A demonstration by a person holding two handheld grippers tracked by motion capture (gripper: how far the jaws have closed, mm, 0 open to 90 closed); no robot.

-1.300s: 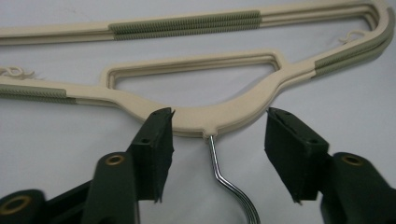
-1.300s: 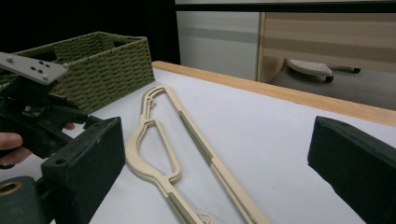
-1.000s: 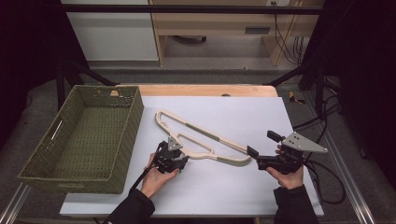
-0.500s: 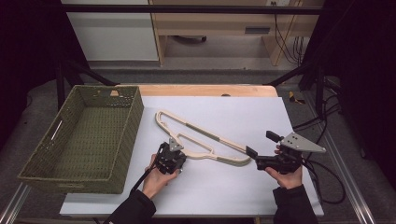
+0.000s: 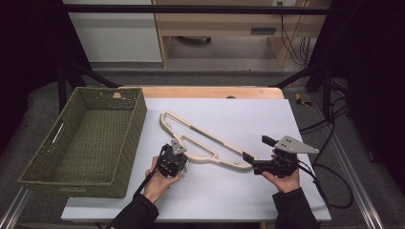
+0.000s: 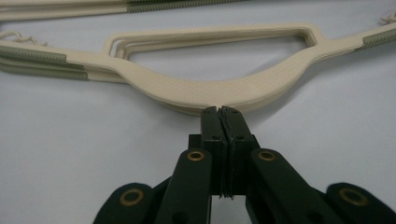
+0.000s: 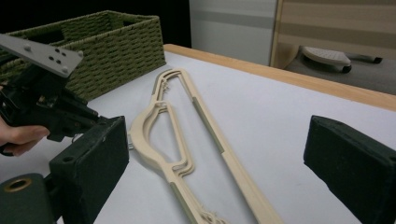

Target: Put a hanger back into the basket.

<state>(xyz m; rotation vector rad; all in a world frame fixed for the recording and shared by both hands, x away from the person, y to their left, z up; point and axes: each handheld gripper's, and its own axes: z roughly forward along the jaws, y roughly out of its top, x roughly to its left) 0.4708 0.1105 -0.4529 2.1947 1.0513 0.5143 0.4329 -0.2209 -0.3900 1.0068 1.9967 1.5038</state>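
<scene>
A stack of cream wooden hangers (image 5: 205, 134) with grey-green grip strips lies flat and slanted on the white tabletop (image 5: 239, 114). My left gripper (image 5: 180, 151) is shut. Its fingertips (image 6: 219, 112) touch the curved edge of the hangers (image 6: 210, 91), and I see nothing between them. Its jaws have just been closing. My right gripper (image 5: 257, 149) is open at the hangers' right end. In the right gripper view its jaws stand wide apart (image 7: 219, 154), and the hangers (image 7: 208, 128) run away between them.
A green woven basket (image 5: 138, 119) stands at the left of the table, close to the hangers' far end, and shows in the right gripper view (image 7: 116, 46). A wooden strip (image 5: 215, 92) edges the table's back. Cables trail off to the right.
</scene>
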